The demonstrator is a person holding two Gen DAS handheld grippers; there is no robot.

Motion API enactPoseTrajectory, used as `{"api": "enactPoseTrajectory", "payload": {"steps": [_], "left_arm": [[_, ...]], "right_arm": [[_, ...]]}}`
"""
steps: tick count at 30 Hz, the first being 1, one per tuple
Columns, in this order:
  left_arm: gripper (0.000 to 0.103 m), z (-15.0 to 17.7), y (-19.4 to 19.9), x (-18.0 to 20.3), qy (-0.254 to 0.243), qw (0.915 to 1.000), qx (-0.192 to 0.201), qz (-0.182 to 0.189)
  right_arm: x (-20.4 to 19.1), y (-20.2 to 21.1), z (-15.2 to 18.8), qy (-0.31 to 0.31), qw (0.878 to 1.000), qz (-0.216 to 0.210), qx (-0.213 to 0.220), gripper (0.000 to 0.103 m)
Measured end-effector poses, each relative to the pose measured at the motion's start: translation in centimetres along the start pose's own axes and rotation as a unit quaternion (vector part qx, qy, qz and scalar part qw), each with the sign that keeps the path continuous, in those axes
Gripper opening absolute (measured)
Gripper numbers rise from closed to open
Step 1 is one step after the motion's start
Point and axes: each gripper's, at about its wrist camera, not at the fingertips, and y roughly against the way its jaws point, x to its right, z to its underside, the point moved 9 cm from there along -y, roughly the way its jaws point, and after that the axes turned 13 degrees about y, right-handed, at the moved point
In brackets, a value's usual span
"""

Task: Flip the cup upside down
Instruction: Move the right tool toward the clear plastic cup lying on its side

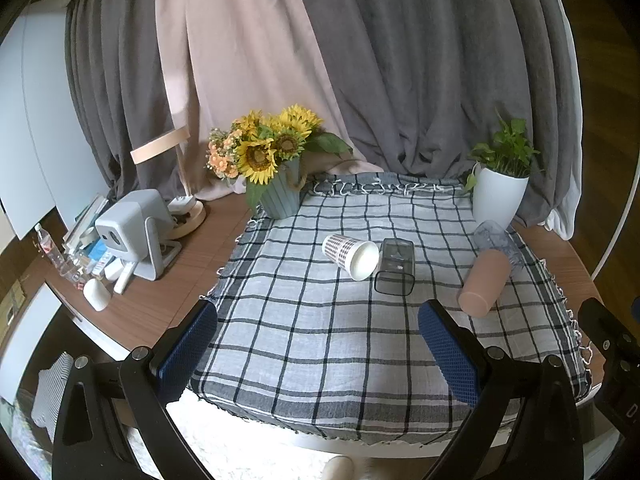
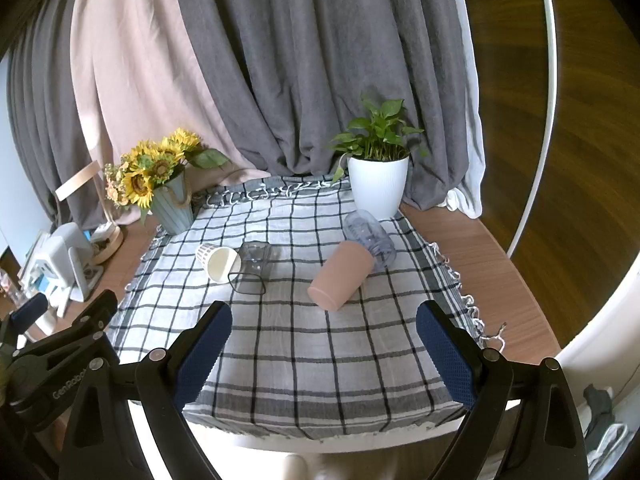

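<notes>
Faintly, "GenRobot" lettering on left gripper (image 2: 60, 364), jaws apart

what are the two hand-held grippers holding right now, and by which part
Nothing. The left hand-held gripper and right hand-held gripper are both open and empty, short of the four cups lying on their sides on the checked cloth.

you get soft, even daylight with faint shadows, sharp focus mid-scene, and strong fisheye bending with dark vignetted corners.
</notes>
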Motion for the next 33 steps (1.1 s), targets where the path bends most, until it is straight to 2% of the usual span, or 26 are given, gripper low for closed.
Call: {"api": "enactPoseTrajectory", "payload": {"steps": [27,33], "left_arm": [[0.103,-0.6,-1.0,1.4,-0.023,0.9995,0.000,0.022],[0.103,-0.6,-1.6,2.1,-0.027,0.9993,-0.003,0.026]], "right_arm": [[-0.1,-0.9,0.1,-0.001,1.000,-0.002,-0.008,0.093],[-0.1,-1.7,0.1,0.004,1.000,-0.013,-0.025,0.093]]}}
